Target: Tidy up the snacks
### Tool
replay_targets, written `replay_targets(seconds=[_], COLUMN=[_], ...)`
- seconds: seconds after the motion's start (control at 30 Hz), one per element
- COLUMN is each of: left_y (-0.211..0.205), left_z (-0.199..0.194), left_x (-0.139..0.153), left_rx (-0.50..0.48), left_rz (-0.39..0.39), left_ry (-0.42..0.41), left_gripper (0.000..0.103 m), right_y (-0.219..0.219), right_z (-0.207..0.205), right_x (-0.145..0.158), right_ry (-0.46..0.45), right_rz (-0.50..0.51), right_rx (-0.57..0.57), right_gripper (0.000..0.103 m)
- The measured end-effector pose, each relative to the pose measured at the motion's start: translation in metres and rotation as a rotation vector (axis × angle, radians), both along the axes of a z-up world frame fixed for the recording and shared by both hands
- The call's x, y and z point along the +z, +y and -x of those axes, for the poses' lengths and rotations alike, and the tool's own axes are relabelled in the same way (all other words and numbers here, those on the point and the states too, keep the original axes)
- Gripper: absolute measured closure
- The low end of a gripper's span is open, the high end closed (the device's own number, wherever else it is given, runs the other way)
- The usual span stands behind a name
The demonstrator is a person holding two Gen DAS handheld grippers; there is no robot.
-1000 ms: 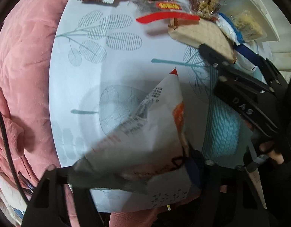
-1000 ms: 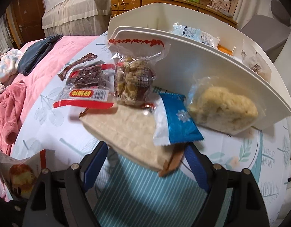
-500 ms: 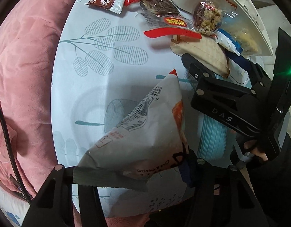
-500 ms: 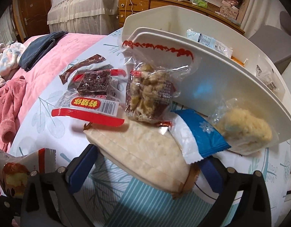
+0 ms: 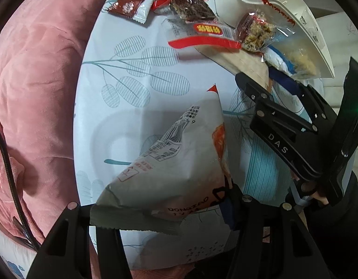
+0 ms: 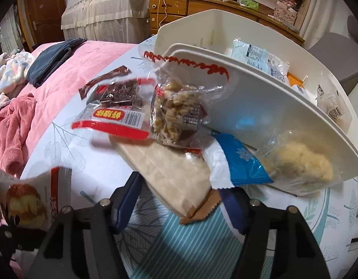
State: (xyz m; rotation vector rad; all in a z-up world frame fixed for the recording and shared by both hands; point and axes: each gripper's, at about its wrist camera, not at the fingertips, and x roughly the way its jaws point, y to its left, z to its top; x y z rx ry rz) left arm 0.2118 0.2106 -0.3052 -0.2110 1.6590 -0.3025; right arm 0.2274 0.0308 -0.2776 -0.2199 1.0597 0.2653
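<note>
Since the earlier frames the right gripper (image 6: 179, 211) has advanced on the snack pile, so the beige wafer pack (image 6: 169, 174) now sits between its spread fingers, unclamped; a pick-up appears imminent. The left gripper (image 5: 160, 211) remains pinched on the white pastry bag (image 5: 179, 169), held above the tablecloth (image 5: 132, 74), left of the white bin (image 6: 260, 107).

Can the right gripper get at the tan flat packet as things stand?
Probably yes. The right gripper is open, and the tan flat packet has its near corner between the fingers. The blue-and-white wrapper overlaps its right edge, so it might be dragged along.
</note>
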Motion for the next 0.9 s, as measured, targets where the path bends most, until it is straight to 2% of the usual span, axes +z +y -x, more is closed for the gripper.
replay_targets(seconds=[0.23, 0.4, 0.5, 0.73, 0.9], left_y=[0.006, 0.006, 0.008, 0.008, 0.008], left_z=[0.001, 0.005, 0.007, 0.008, 0.007], left_x=[0.010, 0.020, 0.025, 0.037, 0.049], left_rx=[0.015, 0.024, 0.030, 0.033, 0.039], left_rz=[0.001, -0.002, -0.001, 0.014, 0.048], left_ry=[-0.023, -0.045, -0.057, -0.101, -0.146], left_gripper=[0.047, 0.047, 0.047, 0.048, 0.048], right_y=[-0.001, -0.004, -0.010, -0.016, -0.020], right_z=[0.011, 0.018, 0.021, 0.030, 0.032], right_x=[0.006, 0.011, 0.015, 0.028, 0.047], right_ry=[0.009, 0.024, 0.032, 0.014, -0.035], right_rz=[0.011, -0.038, -0.099, -0.139, -0.184], right_rx=[-0.012, -0.042, -0.066, -0.083, -0.088], right_gripper=[0.068, 0.098, 0.103, 0.103, 0.103])
